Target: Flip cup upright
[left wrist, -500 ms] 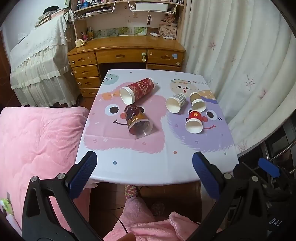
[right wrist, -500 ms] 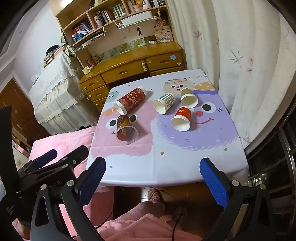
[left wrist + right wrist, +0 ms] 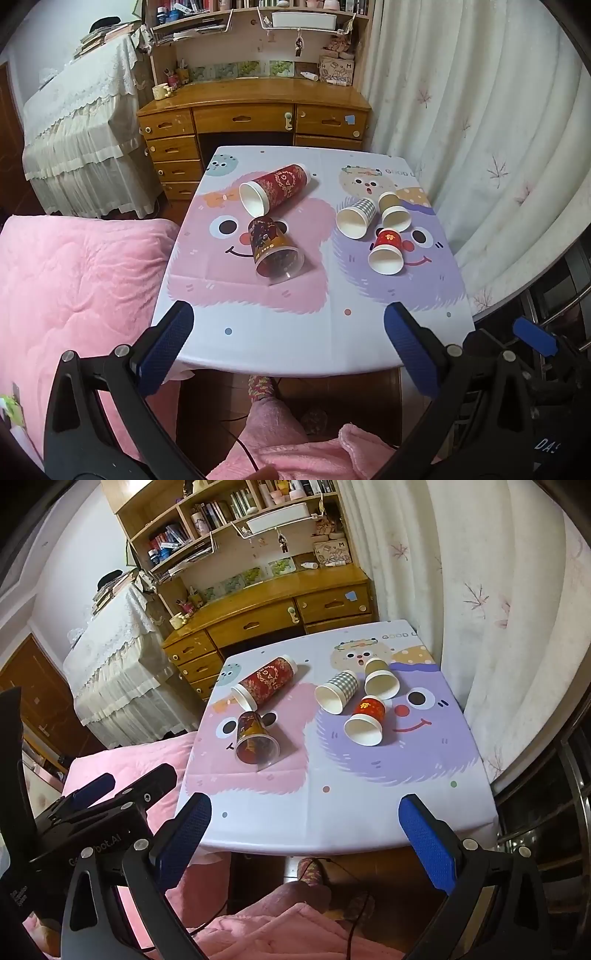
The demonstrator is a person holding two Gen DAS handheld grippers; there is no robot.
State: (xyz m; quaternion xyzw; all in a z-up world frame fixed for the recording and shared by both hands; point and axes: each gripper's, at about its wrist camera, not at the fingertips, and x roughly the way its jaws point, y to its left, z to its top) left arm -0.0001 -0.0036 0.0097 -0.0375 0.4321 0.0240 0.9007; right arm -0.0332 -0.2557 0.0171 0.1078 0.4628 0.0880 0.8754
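Observation:
Several cups lie on their sides on the table [image 3: 295, 332] [image 3: 332, 812]. On the pink patch: a tall red patterned cup [image 3: 277, 186] [image 3: 267, 683] and a clear plastic cup with a dark printed sleeve [image 3: 273, 249] [image 3: 253, 740]. On the purple patch: a checked cup [image 3: 356, 219] [image 3: 338, 692], a tan cup [image 3: 393, 210] [image 3: 380, 679] and a small red cup [image 3: 386, 247] [image 3: 365, 718]. My left gripper [image 3: 288, 349] is open and empty, short of the table's near edge. My right gripper [image 3: 306, 832] is open and empty, also at the near edge.
A wooden desk with drawers [image 3: 255, 122] and shelves stands behind the table. A white curtain [image 3: 480, 129] hangs to the right. A pink blanket [image 3: 74, 295] covers the bed at left. The person's pink-clad legs [image 3: 280, 443] are below the grippers.
Both views have shifted only slightly; the cups lie as before and both grippers stay open.

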